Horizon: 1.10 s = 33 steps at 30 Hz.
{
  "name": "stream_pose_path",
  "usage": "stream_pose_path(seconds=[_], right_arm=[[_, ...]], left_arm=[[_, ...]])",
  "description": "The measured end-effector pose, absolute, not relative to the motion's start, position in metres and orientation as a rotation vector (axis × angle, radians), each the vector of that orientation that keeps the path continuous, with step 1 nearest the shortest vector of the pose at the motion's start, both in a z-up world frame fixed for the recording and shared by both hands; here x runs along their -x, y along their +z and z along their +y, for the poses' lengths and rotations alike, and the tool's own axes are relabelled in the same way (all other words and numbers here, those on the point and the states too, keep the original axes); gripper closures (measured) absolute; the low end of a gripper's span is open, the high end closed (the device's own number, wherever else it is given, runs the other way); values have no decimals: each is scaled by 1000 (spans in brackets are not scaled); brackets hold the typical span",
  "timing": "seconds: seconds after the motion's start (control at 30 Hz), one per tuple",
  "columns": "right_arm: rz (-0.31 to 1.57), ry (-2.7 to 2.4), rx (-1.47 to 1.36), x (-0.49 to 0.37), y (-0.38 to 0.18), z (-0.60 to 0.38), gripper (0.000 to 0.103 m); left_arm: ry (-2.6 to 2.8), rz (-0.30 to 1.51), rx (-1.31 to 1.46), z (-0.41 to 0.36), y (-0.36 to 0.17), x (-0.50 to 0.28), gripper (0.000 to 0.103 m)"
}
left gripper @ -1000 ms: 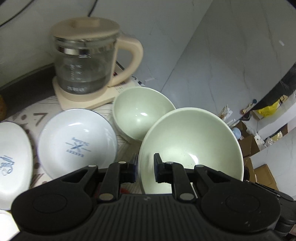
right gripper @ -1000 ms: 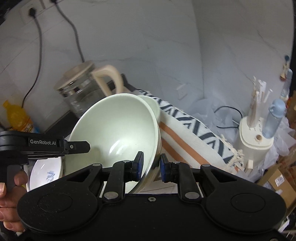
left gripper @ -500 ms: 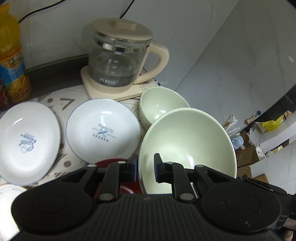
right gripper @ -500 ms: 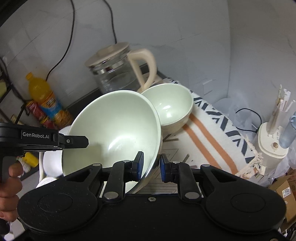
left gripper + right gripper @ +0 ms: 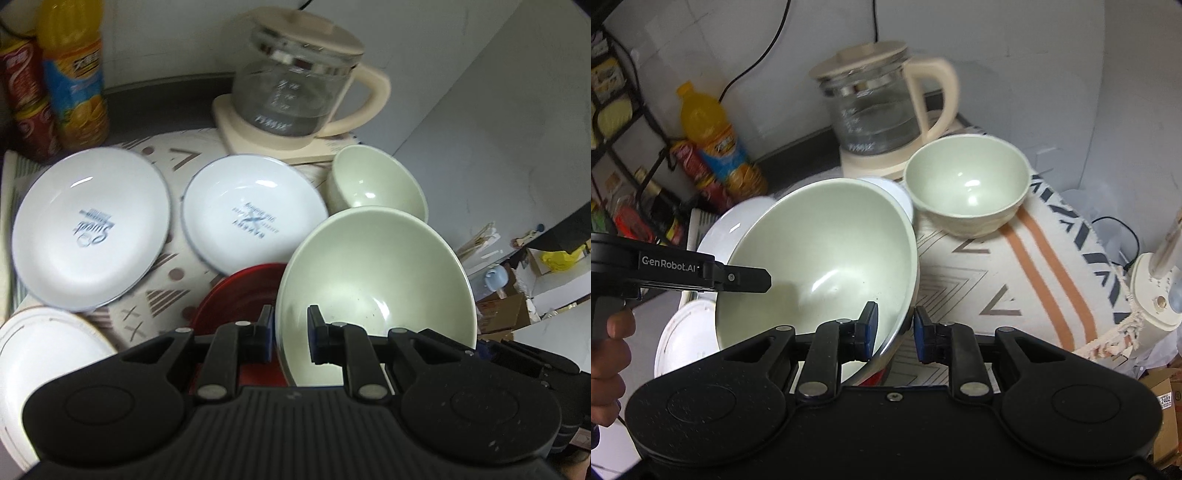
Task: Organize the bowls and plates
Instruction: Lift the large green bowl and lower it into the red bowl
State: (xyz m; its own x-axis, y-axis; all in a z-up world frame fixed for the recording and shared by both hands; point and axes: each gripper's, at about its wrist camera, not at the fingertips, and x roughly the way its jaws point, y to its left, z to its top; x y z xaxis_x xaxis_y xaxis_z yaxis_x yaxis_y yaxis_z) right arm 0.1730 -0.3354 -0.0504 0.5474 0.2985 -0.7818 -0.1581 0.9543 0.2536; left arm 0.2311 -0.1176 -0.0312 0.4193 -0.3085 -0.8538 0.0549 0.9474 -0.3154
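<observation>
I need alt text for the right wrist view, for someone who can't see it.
The right gripper, jaws opening, straddles the rim of a large pale green ceramic bowl, which the left gripper also holds by its opposite rim. Behind sit a smaller pale green bowl on a patterned cloth and a glass kettle.

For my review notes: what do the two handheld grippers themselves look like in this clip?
Both are matte black plastic. Each shows two rounded housings, a ribbed centre deck on the left gripper, silver pivot screws, and slim linkage arms ending in fingers faced with blue pads. The right gripper has the same build. In the right wrist view the left unit's side reads "GenRobot.AI" in white, above a black pistol handle. No sleeves or cables show.
</observation>
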Motion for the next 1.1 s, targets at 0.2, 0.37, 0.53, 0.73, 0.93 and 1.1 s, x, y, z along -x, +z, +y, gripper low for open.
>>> stream_pose_path(seconds=[0.2, 0.37, 0.53, 0.73, 0.93, 1.1], right_arm=[[941, 285, -132, -174, -51, -328, 79], [947, 287, -123, -177, -55, -326, 82], [980, 300, -114, -179, -65, -320, 83], [995, 306, -91, -181, -71, -315, 87], [1013, 282, -123, -186, -78, -320, 99], [1021, 292, -137, -186, -81, -323, 99]], left_arm=[[-193, 1155, 249, -111, -44, -228, 87], [-181, 1182, 236, -112, -53, -226, 87], [-165, 1217, 227, -109, -63, -225, 87], [-150, 1252, 221, -107, -76, -224, 87], [-121, 1259, 248, -98, -80, -224, 84], [-126, 1254, 262, -93, -75, -226, 83]])
